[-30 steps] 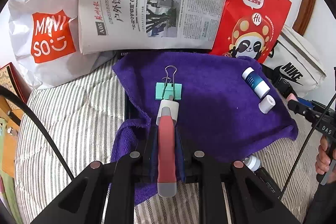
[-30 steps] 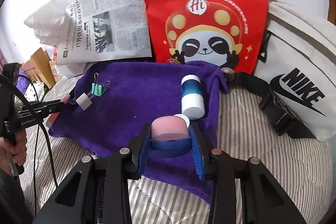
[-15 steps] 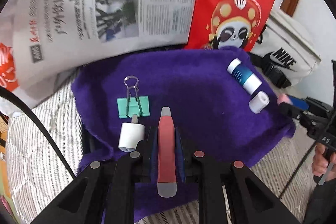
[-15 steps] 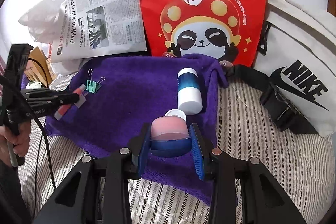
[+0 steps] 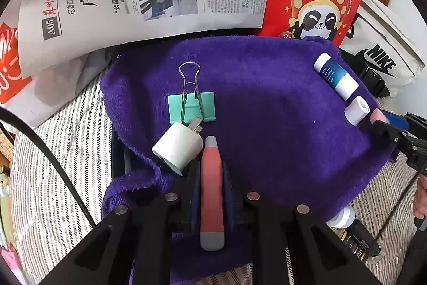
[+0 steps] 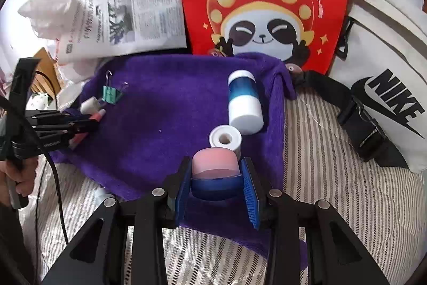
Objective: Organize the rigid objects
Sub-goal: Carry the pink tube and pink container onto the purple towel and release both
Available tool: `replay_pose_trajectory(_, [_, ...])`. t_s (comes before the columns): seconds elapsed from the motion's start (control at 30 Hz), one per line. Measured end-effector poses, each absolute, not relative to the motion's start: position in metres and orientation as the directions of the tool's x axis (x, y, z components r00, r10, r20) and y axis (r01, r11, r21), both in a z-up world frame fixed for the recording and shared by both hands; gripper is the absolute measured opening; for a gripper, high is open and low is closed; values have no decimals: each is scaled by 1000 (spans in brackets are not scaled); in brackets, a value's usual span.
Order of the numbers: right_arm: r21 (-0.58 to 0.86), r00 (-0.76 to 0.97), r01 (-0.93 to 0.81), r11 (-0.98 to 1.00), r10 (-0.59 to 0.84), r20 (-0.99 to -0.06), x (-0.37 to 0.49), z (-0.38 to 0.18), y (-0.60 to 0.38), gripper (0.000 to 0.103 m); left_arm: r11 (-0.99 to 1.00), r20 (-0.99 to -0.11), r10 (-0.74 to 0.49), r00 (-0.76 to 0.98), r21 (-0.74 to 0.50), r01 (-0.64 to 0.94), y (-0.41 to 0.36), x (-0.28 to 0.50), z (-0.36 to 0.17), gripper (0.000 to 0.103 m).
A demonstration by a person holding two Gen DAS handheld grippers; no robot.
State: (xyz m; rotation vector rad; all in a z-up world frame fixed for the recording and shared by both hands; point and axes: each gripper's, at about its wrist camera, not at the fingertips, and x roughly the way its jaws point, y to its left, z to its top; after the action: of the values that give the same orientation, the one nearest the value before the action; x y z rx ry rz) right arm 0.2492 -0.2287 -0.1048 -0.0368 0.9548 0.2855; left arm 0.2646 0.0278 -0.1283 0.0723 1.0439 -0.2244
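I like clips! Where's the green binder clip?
In the left wrist view, the mint-green metal binder clip lies on the purple towel, touching the white plug's prongs.

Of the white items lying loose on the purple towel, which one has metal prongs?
The white charger plug, beside the left gripper and touching the green binder clip. The blue-banded bottle and small white roll have no prongs.

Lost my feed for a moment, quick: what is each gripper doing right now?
Left gripper: closed on the red pen-shaped tool.
Right gripper: closed on the pink-and-blue jar.
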Motion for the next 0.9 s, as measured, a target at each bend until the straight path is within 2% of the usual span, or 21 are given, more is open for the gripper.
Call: replay_pose_trajectory(0.9, [67, 463, -250, 966, 180, -868, 265, -128, -208, 37, 973, -862, -141, 487, -31, 227, 26, 263, -128, 17])
